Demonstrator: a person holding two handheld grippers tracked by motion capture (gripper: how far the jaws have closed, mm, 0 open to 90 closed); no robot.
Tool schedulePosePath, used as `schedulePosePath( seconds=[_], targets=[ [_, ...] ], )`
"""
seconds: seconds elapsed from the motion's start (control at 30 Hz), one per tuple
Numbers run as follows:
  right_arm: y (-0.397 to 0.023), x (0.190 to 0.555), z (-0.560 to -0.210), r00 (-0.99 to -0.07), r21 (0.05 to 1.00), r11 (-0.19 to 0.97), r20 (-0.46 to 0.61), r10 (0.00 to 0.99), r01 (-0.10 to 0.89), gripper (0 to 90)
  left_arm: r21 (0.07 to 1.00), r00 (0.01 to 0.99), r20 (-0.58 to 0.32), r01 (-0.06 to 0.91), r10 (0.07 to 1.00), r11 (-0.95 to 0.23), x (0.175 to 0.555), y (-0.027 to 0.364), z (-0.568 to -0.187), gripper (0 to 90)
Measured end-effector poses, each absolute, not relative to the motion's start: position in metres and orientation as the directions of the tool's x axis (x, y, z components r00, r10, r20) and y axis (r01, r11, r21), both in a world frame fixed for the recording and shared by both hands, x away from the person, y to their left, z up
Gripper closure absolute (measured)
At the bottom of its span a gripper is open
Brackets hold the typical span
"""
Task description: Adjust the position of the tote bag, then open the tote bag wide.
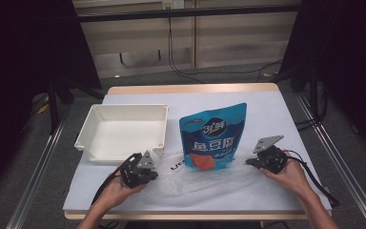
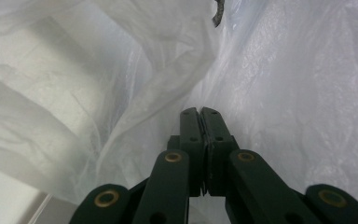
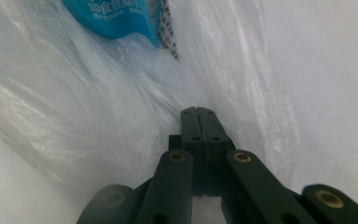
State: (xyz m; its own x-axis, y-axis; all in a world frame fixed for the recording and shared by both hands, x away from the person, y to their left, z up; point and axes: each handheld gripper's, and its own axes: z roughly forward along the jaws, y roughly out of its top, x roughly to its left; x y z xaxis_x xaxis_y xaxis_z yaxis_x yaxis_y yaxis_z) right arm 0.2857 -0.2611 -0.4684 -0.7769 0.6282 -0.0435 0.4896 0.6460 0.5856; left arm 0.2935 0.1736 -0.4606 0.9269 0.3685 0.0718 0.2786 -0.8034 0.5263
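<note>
Both my grippers are clamped on the clear bag (image 1: 205, 179): left gripper (image 2: 200, 112) pinches its 9 o'clock edge, right gripper (image 3: 198, 111) its 3 o'clock edge, jaws pressed together on the film. Blue pouch (image 1: 214, 136) sits at table (image 1: 267, 109) center, bottom end in the bag's mouth. White tray (image 1: 124, 131) is at the pouch's 9 o'clock.

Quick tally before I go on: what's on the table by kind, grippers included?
White tray: 1
Blue snack pouch: 1
Clear plastic bag: 1
Hand-held grippers: 2, left hand-held gripper and right hand-held gripper, each shut on the bag's film
Total: 5
</note>
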Motion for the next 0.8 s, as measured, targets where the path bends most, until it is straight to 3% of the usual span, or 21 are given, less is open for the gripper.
schedulePosePath(
  seconds=[0.5,0.8],
  targets=[
    [-0.269,0.288,-0.469,-0.744,0.584,0.625,-0.051,0.666,0.519,90.0,0.520,0.920,0.063,0.301,0.388,-0.799,0.289,0.180,-0.460,90.0],
    [-0.274,0.290,-0.469,-0.724,0.583,0.621,-0.079,0.685,0.524,90.0,0.569,0.922,0.025,0.305,0.387,-0.764,0.286,0.176,-0.463,89.5]
  ],
)
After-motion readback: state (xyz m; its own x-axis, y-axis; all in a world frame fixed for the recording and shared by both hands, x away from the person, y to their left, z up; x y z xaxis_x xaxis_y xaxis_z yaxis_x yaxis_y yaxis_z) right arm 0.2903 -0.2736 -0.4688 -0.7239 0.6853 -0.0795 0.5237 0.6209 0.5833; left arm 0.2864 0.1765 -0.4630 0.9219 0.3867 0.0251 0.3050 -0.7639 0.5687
